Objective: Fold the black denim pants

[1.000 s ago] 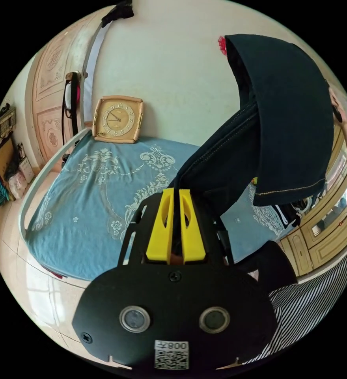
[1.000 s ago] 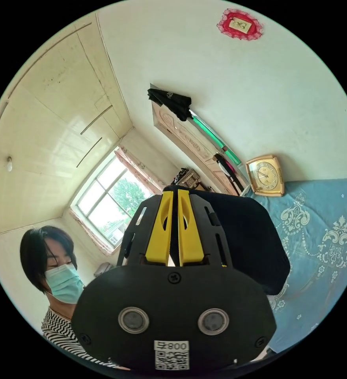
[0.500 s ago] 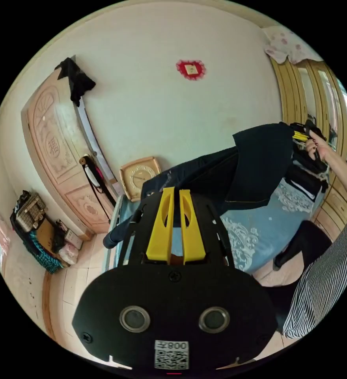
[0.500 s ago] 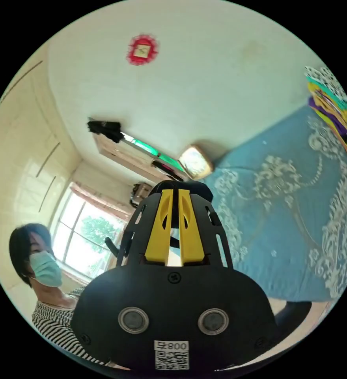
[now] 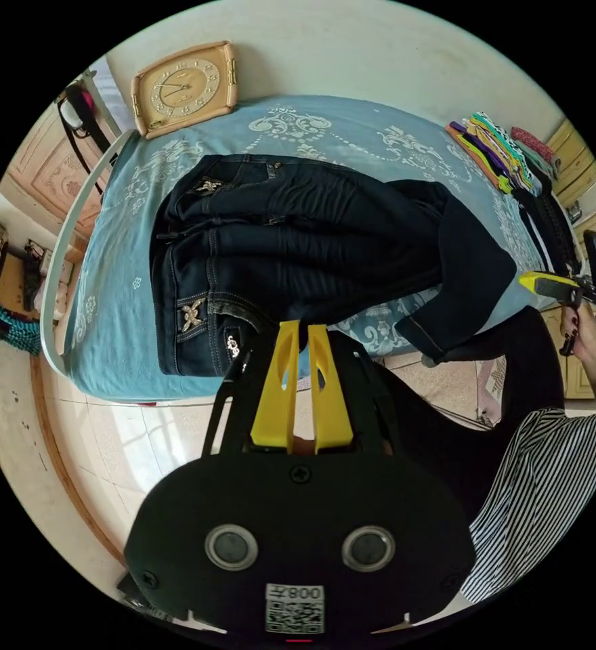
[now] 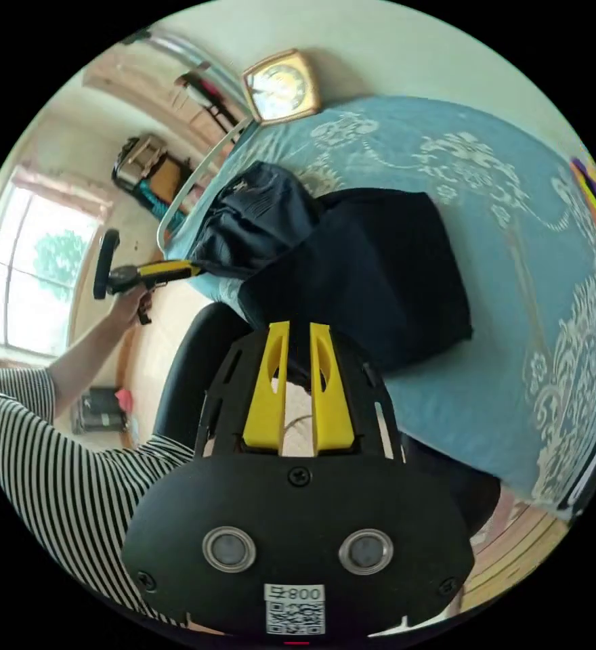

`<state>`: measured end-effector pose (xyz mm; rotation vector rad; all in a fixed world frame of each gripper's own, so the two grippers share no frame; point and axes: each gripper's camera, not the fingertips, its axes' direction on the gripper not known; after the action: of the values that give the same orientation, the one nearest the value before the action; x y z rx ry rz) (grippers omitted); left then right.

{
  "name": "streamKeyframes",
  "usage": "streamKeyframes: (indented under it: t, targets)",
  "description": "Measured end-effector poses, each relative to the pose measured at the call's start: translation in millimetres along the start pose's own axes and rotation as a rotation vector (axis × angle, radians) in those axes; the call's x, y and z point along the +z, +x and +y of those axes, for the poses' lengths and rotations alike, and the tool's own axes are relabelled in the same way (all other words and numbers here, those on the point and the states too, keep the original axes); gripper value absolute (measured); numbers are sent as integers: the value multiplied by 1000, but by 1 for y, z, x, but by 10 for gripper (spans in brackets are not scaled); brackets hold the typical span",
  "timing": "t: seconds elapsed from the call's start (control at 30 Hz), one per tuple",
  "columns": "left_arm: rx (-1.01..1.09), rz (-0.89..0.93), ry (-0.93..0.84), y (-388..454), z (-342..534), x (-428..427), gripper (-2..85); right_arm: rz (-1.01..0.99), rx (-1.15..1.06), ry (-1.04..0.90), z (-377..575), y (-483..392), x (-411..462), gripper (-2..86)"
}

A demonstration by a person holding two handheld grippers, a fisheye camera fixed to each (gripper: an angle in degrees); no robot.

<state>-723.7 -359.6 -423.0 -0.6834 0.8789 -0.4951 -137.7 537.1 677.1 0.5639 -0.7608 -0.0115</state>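
1. Pants, black denim (image 5: 298, 250), lay folded over on the bed (image 5: 122, 318), on its blue patterned cover, with the waistband and its metal-studded pockets toward the end of the bed nearest the clock (image 5: 184, 84).
2. In the left gripper view, the leg ends doubled back over the pants, and one hem hung past the bed's near edge.
3. In the right gripper view, the pants (image 6: 352, 271) sat on the bed (image 6: 515, 271) as a dark slab, the bunched waistband part lying on the clock (image 6: 281, 84) side of it.
4. Left gripper (image 5: 300, 335) had its yellow jaws drawn nearly together, their tips at the near edge of the pants; whether cloth lay pinched between them I could not tell.
5. The same left gripper (image 6: 193, 269) showed in the right gripper view, held in a hand (image 6: 132, 305) at the bed's edge, its yellow tip touching the waistband end of the pants.
6. Right gripper (image 6: 299, 335) had its jaws spread apart with a clear gap between them, and they gripped nothing; they hovered just off the bed's near edge beside the pants.
7. That right gripper (image 5: 531, 281) appeared in the left gripper view too, held by a hand (image 5: 586, 332) away from the bed, apart from the hanging hem.
8. A stack of bright folded cloths (image 5: 494, 145) sat on the bed at the end away from the clock.
9. The person's striped sleeve (image 6: 47, 460) lay near the bed's edge.
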Motion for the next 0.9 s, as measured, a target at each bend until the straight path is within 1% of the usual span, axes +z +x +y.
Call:
streamKeyframes:
  t: [0.07, 0.1, 0.17, 0.2, 0.27, 0.33, 0.37, 0.4, 0.47, 0.5, 0.6, 0.7, 0.8, 0.87, 0.9]
  targets:
    - [9, -22, -5, 3, -7, -2, 10, 42, -184, -78, -25, -51, 43, 81]
    - [8, -28, -7, 4, -10, -2, 10, 59, -224, -98, -30, -63, 53, 85]
    - [-4, -17, -4, 3, -15, -3, 10, 180, -348, -194, -45, -97, 97, 107]
    - [-16, -4, -1, 1, -17, -3, 9, 221, -371, -218, -48, -103, 108, 112]
    - [-31, 13, 6, 0, -21, -3, 9, 366, -467, -302, -51, -119, 147, 120]
    - [-33, 13, 10, 1, -26, -3, 9, 431, -514, -271, -49, -128, 155, 115]
    - [-23, -5, 10, 3, -29, -2, 9, 434, -503, -268, -50, -130, 157, 105]
    - [-16, -16, 14, 5, -32, -2, 9, 427, -500, -273, -52, -131, 158, 98]
    - [-18, -13, 21, 4, -36, -2, 9, 393, -464, -289, -62, -128, 155, 46]
    - [-26, 0, 23, 2, -39, -1, 10, 368, -452, -292, -64, -126, 153, 40]
    - [-36, 32, 39, -4, -46, -5, 9, 241, -376, -307, -77, -111, 136, 18]
    - [-18, 42, 65, -6, -54, -14, 9, 159, -335, -232, -88, -96, 88, 11]
    - [4, 59, 108, -8, -63, -28, 9, 145, -278, -76, -111, -66, 2, 8]
    - [18, 61, 123, -8, -69, -34, 9, 170, -188, 84, -132, -27, -86, 7]
    - [23, 60, 123, -8, -73, -36, 9, 179, -155, 123, -136, -15, -108, 7]
